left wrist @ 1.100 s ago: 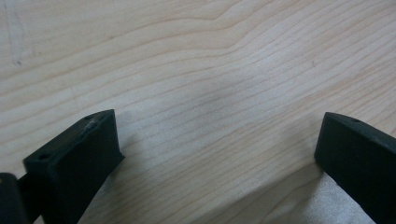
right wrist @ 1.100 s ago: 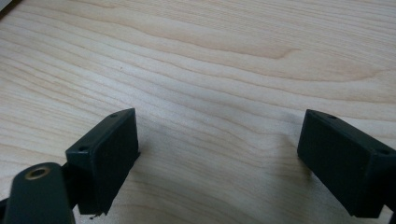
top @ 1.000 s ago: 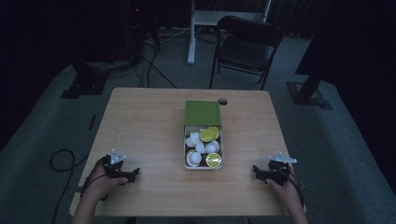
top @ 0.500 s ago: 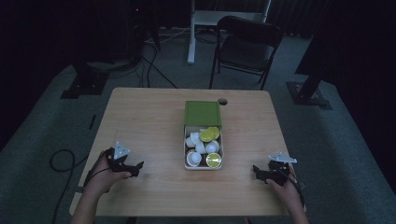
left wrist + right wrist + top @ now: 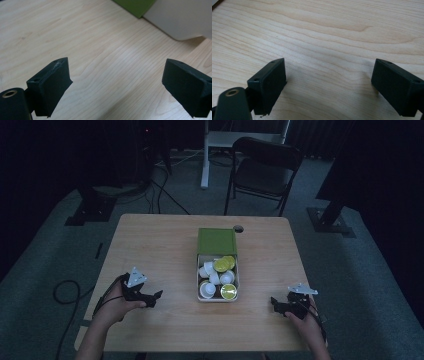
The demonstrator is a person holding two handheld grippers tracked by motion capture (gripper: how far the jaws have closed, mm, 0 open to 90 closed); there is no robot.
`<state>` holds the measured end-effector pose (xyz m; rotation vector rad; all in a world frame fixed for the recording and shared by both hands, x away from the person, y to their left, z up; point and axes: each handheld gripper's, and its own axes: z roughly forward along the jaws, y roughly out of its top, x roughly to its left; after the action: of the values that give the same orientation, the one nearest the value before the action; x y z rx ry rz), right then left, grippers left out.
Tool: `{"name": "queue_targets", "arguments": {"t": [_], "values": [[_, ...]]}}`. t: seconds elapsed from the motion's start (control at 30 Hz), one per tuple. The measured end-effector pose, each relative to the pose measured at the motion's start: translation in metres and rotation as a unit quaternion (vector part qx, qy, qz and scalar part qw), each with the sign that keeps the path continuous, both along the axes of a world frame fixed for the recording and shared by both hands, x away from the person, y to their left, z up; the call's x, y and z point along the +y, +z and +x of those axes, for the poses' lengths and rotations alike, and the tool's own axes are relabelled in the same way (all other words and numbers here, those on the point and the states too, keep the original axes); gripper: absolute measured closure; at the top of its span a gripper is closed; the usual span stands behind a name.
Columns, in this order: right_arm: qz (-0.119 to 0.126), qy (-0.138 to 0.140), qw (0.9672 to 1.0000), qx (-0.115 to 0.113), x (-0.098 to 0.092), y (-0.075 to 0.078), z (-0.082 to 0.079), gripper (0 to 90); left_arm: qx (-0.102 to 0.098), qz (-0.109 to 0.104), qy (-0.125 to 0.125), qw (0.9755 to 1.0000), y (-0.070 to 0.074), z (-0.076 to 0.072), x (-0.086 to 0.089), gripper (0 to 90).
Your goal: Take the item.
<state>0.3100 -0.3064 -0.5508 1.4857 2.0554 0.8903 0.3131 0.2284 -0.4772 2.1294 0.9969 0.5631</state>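
light wood tbl (image 5: 150, 245) w/ small round cable hole (image 5: 238, 228) nr far edge | black folding metal chair (image 5: 265, 167) behind tbl | white desk leg (image 5: 204, 155) left of chair | black cables (image 5: 165, 190) on grey carpet | dark stand bases (image 5: 90, 210) both sides

The left tool (image 5: 156, 296) has lifted and neared the box (image 5: 218, 292).

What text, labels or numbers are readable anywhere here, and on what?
None readable.
Green lid of the white box: plain, no print visible.
Yellow-green and white capsule tops inside: any print too small to read.
Black claws and light wooden table: no markings.
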Motion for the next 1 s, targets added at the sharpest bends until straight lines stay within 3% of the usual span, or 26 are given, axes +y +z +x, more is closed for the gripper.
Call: {"name": "queue_targets", "arguments": {"t": [0.5,0.7,1.0], "values": [[0.0,0.0,1.0,0.0,0.0,0.0,0.0,12.0,-0.027,-0.017,-0.067,0.9973,0.031,0.002,-0.037,8.1],[0.0,0.0,1.0,0.0,0.0,0.0,0.0,12.0,-0.04,-0.041,-0.085,0.9947,0.042,0.006,-0.053,8.2],[0.0,0.0,1.0,0.0,0.0,0.0,0.0,12.0,-0.056,-0.056,-0.111,0.9906,0.054,0.011,-0.079,8.2]]}}
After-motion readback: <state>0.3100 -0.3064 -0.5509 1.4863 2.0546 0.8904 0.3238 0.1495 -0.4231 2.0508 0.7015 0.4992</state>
